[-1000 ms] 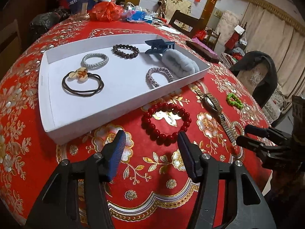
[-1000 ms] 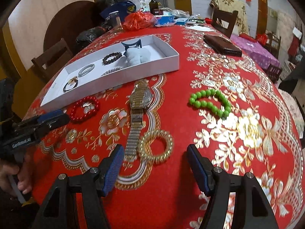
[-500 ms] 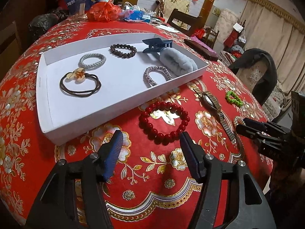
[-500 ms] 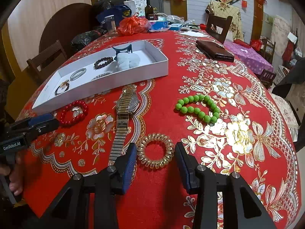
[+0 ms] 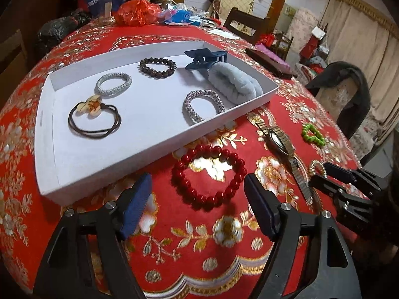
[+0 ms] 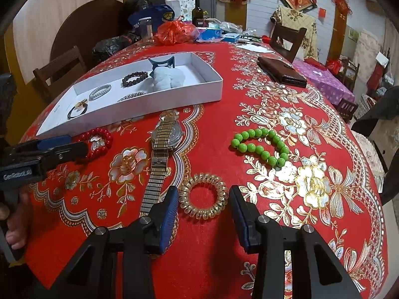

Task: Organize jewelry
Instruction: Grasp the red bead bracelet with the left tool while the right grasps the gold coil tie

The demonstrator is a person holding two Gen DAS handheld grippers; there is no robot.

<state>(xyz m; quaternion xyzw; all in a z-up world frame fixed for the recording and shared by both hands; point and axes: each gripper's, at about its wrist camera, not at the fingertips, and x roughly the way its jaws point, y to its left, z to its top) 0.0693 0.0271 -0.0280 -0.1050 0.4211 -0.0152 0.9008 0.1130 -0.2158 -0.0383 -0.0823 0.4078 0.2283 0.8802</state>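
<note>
On the red cloth in front of a white tray (image 5: pixel 154 147) lies a red bead bracelet (image 5: pixel 232 186). My left gripper (image 5: pixel 198 186) hovers at its near side, its jaws opening, with the bracelet's near half between the tips and untouched. In the right wrist view a gold spiral hair tie (image 6: pixel 199 179) lies round and unsqueezed between the tips of my right gripper (image 6: pixel 204 194), whose pads flank it closely. A gold-banded watch (image 6: pixel 165 134) and a green bead bracelet (image 6: pixel 249 147) lie loose on the cloth. Several hair ties, a dark bead bracelet, a blue claw clip and a fluffy scrunchie sit in the tray.
A brown wallet (image 6: pixel 281 73) lies beyond the tray on the right. Bags, a bottle (image 6: pixel 198 10) and a jar crowd the far end of the table. Wooden chairs stand around it. A hand (image 6: pixel 15 229) holds the left gripper (image 6: pixel 72 143) by the red bracelet.
The left jaws have spread wider at the red bracelet. The right gripper moved forward around the gold hair tie and narrowed its jaws, then held still.
</note>
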